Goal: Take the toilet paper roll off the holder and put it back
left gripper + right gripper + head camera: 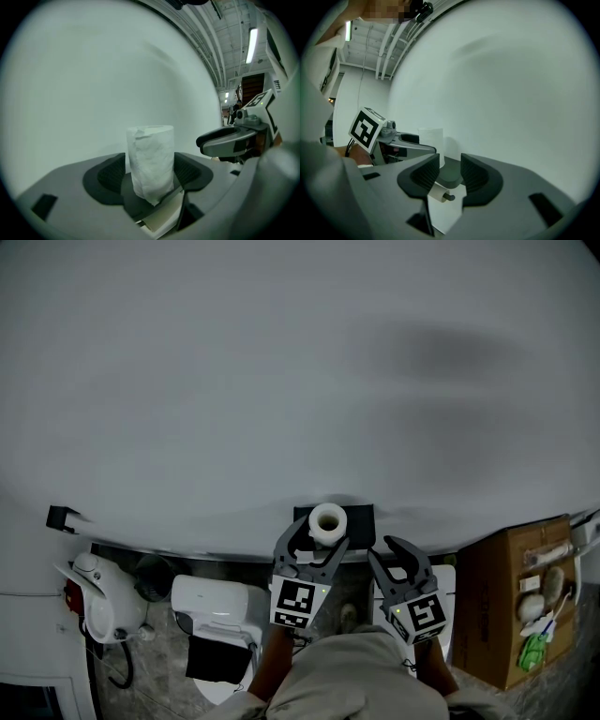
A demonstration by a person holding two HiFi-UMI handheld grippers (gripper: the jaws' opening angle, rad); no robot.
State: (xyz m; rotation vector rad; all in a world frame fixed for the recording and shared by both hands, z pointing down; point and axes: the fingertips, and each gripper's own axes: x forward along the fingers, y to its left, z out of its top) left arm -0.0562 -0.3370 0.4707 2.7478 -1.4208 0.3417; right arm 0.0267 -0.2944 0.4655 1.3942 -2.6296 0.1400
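A white toilet paper roll (327, 520) stands upright on the black top shelf of the wall holder (361, 518). My left gripper (311, 546) is shut on the roll, one pad on each side of it (151, 161). My right gripper (392, 557) hangs just right of it, open, with nothing between its fingers. In the right gripper view the roll (431, 139) shows left of the jaws, and the left gripper (405, 143) reaches in from the left. Below the right jaws sits the holder's bar with a brown cardboard tube (439, 194) and a hanging white sheet.
A plain grey wall (300, 381) fills the space ahead. Below on the floor are a white toilet (214, 607), a white appliance (105, 601) at the left and an opened cardboard box (517, 607) at the right. A small black hook (61, 517) is on the wall at left.
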